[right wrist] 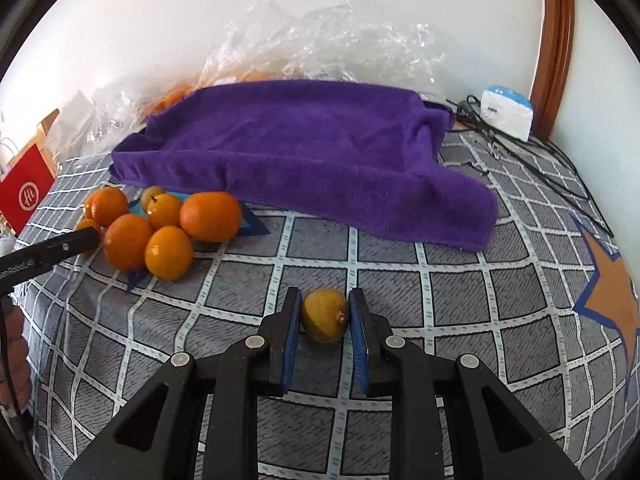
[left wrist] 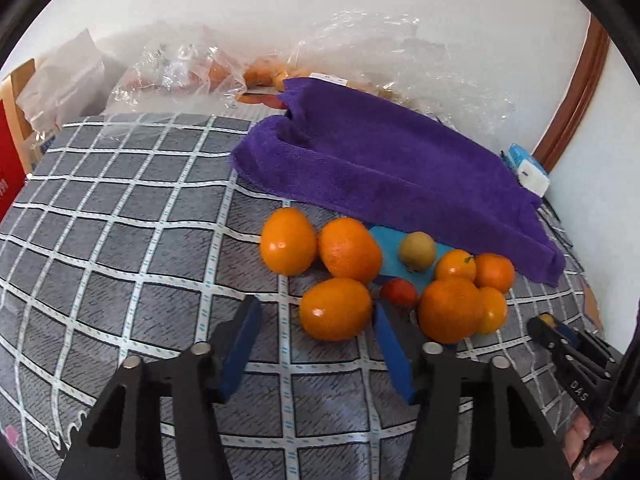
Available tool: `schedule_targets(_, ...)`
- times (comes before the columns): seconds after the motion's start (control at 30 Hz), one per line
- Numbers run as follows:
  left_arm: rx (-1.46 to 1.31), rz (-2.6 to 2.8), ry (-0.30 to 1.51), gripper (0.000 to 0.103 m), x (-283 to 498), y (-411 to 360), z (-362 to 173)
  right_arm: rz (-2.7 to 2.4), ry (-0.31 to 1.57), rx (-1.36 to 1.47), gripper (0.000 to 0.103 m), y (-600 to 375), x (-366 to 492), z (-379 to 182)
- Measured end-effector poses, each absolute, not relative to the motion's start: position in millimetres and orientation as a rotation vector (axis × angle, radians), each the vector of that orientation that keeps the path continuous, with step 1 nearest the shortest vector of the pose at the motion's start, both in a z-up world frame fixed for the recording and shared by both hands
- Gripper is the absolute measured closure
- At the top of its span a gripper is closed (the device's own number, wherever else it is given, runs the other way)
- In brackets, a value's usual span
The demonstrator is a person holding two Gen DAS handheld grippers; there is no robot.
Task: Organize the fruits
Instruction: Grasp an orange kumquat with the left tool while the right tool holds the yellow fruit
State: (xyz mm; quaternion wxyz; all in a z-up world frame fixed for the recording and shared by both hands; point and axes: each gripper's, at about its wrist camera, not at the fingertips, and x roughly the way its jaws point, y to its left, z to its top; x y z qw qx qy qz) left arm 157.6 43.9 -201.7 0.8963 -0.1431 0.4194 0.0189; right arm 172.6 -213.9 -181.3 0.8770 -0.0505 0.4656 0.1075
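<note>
Several oranges lie in a cluster on the checked cloth, the nearest orange [left wrist: 336, 309] just ahead of my open, empty left gripper [left wrist: 316, 312]. A yellow-green fruit [left wrist: 417, 250] sits on a blue patch behind them, and a small red fruit [left wrist: 399, 293] lies among them. The same cluster [right wrist: 160, 228] shows at the left in the right wrist view. My right gripper [right wrist: 325, 312] is shut on a yellow-green fruit [right wrist: 324, 315], low over the cloth, right of the cluster. The right gripper also shows at the far right of the left wrist view [left wrist: 546, 322].
A purple towel [left wrist: 384, 160] drapes over something behind the fruit. Clear plastic bags [left wrist: 180, 68] with more fruit lie against the wall. A red box [right wrist: 26, 194] stands at the left, a white pack [right wrist: 506, 112] and black cables [right wrist: 540, 160] at the right.
</note>
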Motion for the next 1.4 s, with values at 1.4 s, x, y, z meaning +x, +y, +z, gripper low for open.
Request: schedule_targets(1.4, -0.432, -0.001, 0.621, 0.065, 123, 62, -180, 0.268, 0.875, 0.061, 0.079, -238, 161, -168)
